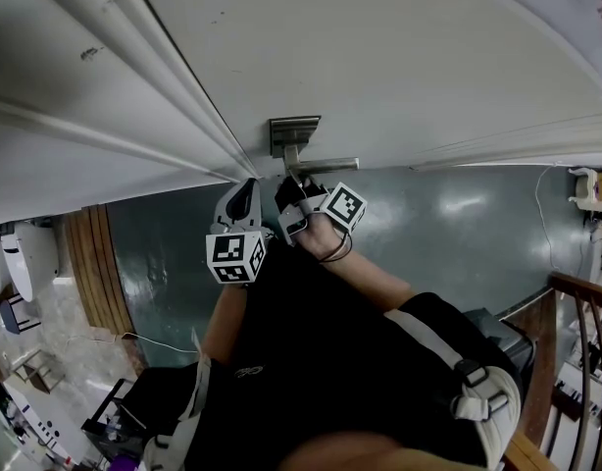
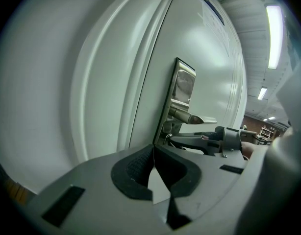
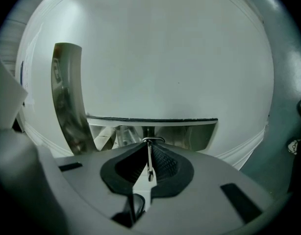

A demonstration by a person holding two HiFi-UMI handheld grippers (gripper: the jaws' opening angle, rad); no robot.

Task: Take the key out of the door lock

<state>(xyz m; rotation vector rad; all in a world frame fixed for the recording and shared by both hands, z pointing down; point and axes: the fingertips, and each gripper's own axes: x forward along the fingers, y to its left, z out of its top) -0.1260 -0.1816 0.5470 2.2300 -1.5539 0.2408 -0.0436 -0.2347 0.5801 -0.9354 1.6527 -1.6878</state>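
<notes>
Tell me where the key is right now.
In the right gripper view, centre, the key is pinched in the right claw, just below the door handle and right of the lock plate.

Two hand-held grippers, one key, one door handle, one lock plate, one door

Left gripper jaws together; right gripper level, jaws pinching key.

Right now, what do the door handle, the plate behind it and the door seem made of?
Handle: likely metal, satin silver with soft highlights. Plate: likely polished metal, it mirrors its surroundings. Door: smooth, glossy white paint; what lies beneath cannot be told.
</notes>
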